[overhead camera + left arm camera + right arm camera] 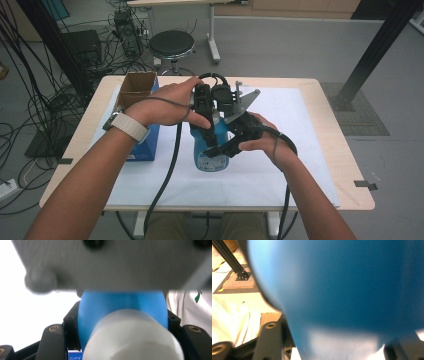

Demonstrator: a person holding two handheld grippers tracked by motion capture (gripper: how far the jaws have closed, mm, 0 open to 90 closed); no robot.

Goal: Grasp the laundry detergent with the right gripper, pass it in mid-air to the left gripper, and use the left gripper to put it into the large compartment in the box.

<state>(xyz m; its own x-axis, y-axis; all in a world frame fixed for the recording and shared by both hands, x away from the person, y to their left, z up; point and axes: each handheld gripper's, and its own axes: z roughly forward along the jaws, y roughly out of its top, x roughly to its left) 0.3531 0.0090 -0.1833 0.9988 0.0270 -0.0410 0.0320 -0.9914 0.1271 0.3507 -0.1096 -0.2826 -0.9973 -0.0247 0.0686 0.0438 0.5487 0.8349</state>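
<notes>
A blue bottle (211, 152) with a white cap (132, 340) is held over the white mat (305, 150) at the table's middle. My left gripper (208, 134) comes at it from above, in the left hand. In the left gripper view its jaws sit against both sides of the blue bottle (120, 307) just behind the cap, so the left gripper (122, 325) is shut on it. My right gripper (222, 149), with its grey plate (242, 102), reaches in from the right. Up close, the blue bottle (342, 290) spans the gap of the right gripper (332, 345) and lies against the jaws.
A blue box (145, 142) with an open cardboard box (136, 87) on it stands at the mat's left edge, close to the left forearm. Beyond the table are a black stool (171, 44) and cables on the floor (35, 105). A black frame post (372, 55) rises at right.
</notes>
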